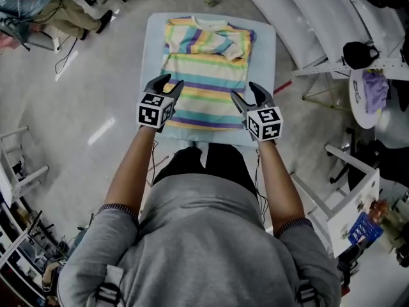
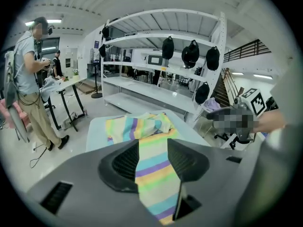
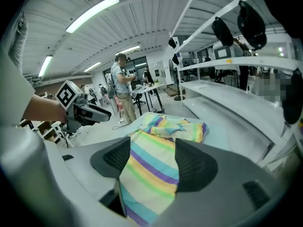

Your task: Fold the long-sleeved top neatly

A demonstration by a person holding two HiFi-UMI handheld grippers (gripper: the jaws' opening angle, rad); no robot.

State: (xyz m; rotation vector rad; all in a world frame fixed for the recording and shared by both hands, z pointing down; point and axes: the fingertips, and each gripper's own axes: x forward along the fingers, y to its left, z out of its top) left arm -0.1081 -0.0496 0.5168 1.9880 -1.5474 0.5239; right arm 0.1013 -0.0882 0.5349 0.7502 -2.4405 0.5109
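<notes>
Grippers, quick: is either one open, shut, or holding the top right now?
Left gripper: open, not gripping the top.
Right gripper: open, nothing held.

We are viewing a rectangular table [image 1: 263, 56] that is carrying a pale blue cover. One long-sleeved top [image 1: 208, 85] is lying directly on this cover, flat and roughly centred, and it is leaving bare blue margins along both sides and at the far edge. The top is showing horizontal stripes of yellow, green, blue, purple and cream. Its collar is pointing toward the far edge, and its hem is lying close to the near edge. Sleeve fabric is lying folded across the chest, bunched just below the collar.
</notes>
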